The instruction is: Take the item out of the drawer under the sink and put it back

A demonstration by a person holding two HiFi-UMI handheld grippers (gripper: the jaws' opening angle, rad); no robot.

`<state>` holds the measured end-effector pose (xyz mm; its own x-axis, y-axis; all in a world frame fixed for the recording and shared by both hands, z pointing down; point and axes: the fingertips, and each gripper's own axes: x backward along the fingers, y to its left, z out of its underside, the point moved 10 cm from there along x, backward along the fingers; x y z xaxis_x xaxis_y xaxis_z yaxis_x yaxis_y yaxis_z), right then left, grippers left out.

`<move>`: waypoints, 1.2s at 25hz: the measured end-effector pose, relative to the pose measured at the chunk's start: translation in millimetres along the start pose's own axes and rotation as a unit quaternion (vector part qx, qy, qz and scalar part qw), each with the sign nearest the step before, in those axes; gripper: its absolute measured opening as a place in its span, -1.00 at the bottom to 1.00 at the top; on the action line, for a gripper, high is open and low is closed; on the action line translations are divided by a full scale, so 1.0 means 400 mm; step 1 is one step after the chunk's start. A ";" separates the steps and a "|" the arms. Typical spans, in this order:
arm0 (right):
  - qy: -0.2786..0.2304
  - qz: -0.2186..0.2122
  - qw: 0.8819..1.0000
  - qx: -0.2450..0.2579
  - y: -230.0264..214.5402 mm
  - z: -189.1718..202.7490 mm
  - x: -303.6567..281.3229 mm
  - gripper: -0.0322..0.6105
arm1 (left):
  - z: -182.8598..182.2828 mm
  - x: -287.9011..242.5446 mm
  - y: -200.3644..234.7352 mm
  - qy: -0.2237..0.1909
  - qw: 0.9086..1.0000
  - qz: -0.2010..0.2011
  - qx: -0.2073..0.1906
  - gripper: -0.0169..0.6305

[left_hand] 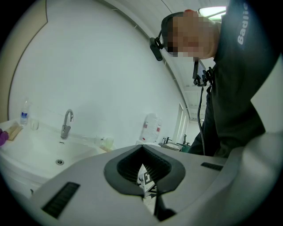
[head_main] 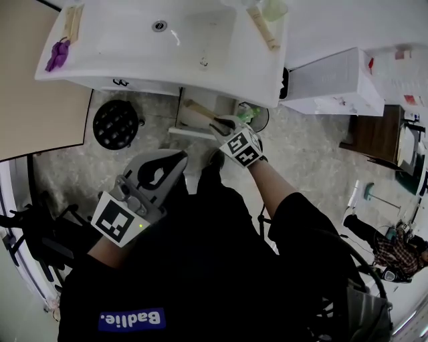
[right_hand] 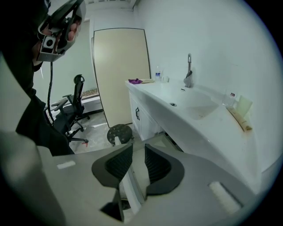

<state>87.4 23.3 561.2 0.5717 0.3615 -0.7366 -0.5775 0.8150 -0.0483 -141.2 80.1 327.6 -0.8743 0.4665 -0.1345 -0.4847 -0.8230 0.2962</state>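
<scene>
Drawer (head_main: 190, 131) white, pulled out below sink (head_main: 257, 73); right gripper (head_main: 226, 125) jaws apart, left gripper (head_main: 172, 162) jaws closed

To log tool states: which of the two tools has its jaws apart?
The right tool: a clear gap shows between its jaws. On the left tool the jaws meet at the tips.

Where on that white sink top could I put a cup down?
The flat stretch of the sink top between the purple thing and the basin is bare, and so is the front right corner. The back corners are crowded: a wooden piece left, a wooden stick and green cup right.
</scene>
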 end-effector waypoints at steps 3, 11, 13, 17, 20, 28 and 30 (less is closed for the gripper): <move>0.019 -0.001 1.000 -0.006 -0.013 0.018 -0.034 -0.62 | 0.002 0.004 0.014 0.001 1.000 -0.003 0.002 -0.93; 0.071 -0.012 0.997 -0.014 -0.043 0.066 -0.150 -0.55 | 0.014 0.009 0.054 -0.001 1.000 -0.007 0.000 -0.93; 0.084 -0.014 0.996 -0.014 -0.054 0.080 -0.174 -0.55 | 0.014 0.008 0.060 -0.002 1.000 -0.008 -0.002 -0.93; 0.114 -0.019 0.993 -0.011 -0.068 0.110 -0.225 -0.54 | 0.020 0.009 0.069 -0.002 1.000 -0.013 0.000 -0.93; 0.136 -0.020 0.991 -0.009 -0.081 0.132 -0.262 -0.54 | 0.027 0.010 0.070 0.001 1.000 -0.014 0.000 -0.93; 0.176 -0.023 0.984 -0.015 -0.110 0.172 -0.362 -0.52 | 0.049 0.026 0.090 0.005 1.000 -0.024 0.006 -0.93; 0.186 -0.023 0.982 -0.018 -0.115 0.181 -0.388 -0.51 | 0.054 0.029 0.097 0.006 1.000 -0.028 0.004 -0.93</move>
<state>67.4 -37.4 726.7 0.3489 0.1281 -0.9284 -0.5795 0.8080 -0.1062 -169.6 60.8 358.0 -0.8465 0.5073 -0.1613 -0.5319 -0.7935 0.2958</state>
